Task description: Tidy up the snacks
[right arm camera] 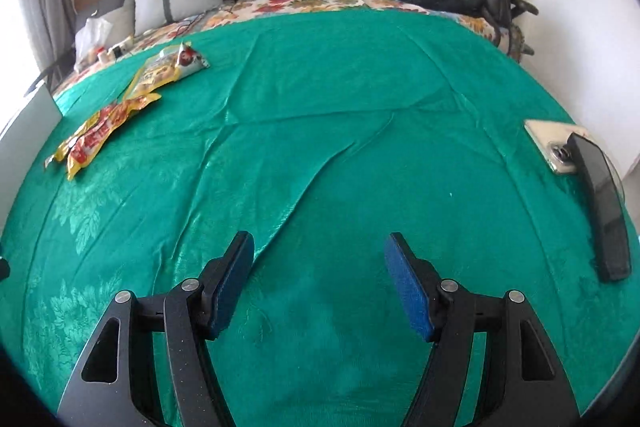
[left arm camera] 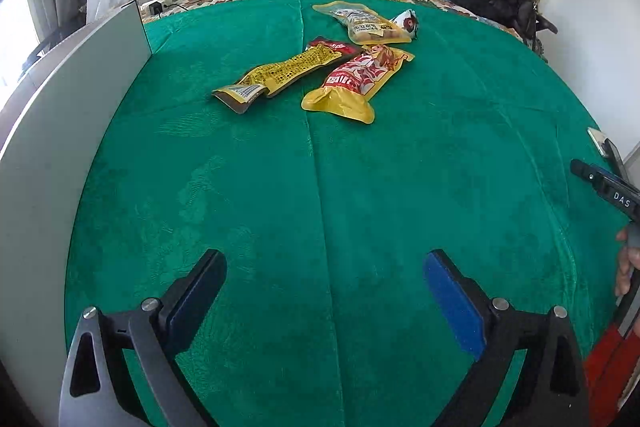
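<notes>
**A:** Green cloth (left arm camera: 360, 187) covers the whole bed, and your snacks all lie in 1 cluster on it. Take the red-and-yellow packet (left arm camera: 356, 83) as your landmark: the long yellow packet (left arm camera: 280, 73) lies just left of it, nearly touching, and the clear-fronted pouch (left arm camera: 362, 21) sits beyond it, with a small white packet (left arm camera: 408, 21) at that pouch's far right corner.

**B:** And which of my grippers is nearer?

**A:** Your left gripper (left arm camera: 324, 291), I judge. From it the landmark packet lies straight ahead, well apart, with its long axis slanting from near-left to far-right. From your right gripper (right arm camera: 318, 279) the same cluster sits far off to the left, near the grey panel (left arm camera: 80, 131).

**B:** Are both grippers free?

**A:** Yes. Your left jaws stand spread wide with only cloth between them; your right jaws are parted less widely, also over bare cloth. Neither grips anything.

**B:** Anything to avoid?

**A:** 2 phones lie far right of the landmark: a pale phone (right arm camera: 548, 143) and a dark phone (right arm camera: 600, 203) overlapping it. Reaching left keeps you away from both.
</notes>
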Available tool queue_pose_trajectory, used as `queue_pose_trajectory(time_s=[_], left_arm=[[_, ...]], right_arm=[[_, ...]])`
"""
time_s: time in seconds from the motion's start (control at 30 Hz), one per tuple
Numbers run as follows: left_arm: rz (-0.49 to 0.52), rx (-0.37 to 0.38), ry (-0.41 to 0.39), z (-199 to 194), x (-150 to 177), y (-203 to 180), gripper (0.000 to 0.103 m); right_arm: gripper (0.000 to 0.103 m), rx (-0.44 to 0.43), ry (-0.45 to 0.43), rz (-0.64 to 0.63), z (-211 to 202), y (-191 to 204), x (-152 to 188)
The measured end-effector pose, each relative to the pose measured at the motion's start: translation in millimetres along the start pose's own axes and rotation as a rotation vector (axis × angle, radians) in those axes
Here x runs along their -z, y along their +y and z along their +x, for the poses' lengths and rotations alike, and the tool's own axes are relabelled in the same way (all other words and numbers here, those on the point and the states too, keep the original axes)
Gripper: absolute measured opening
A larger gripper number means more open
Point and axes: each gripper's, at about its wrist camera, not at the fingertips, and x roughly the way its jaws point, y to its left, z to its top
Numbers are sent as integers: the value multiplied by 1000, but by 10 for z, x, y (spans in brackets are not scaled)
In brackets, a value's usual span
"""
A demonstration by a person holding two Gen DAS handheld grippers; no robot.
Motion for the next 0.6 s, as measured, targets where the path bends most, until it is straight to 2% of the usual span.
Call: queue_pose_trajectory(time_s=[0.17, 0.23, 0.3, 0.4, 0.6], left_arm=[[-37, -39, 18, 255, -50, 147, 98], [-28, -73, -5, 292, -56, 200, 99], [-38, -69, -19, 326, -70, 262, 99], [-47, -80, -32, 345, -63, 304, 103], [-60, -91, -61, 353, -62, 318, 103]], right_arm=[[72, -18, 35, 0, 125, -10, 47], [72, -12, 31, -14, 129, 15, 78], [72, -16, 35, -28, 140, 50, 82], [74, -9, 42, -45, 155, 80, 87], [82, -5, 55, -71, 181, 118, 101]])
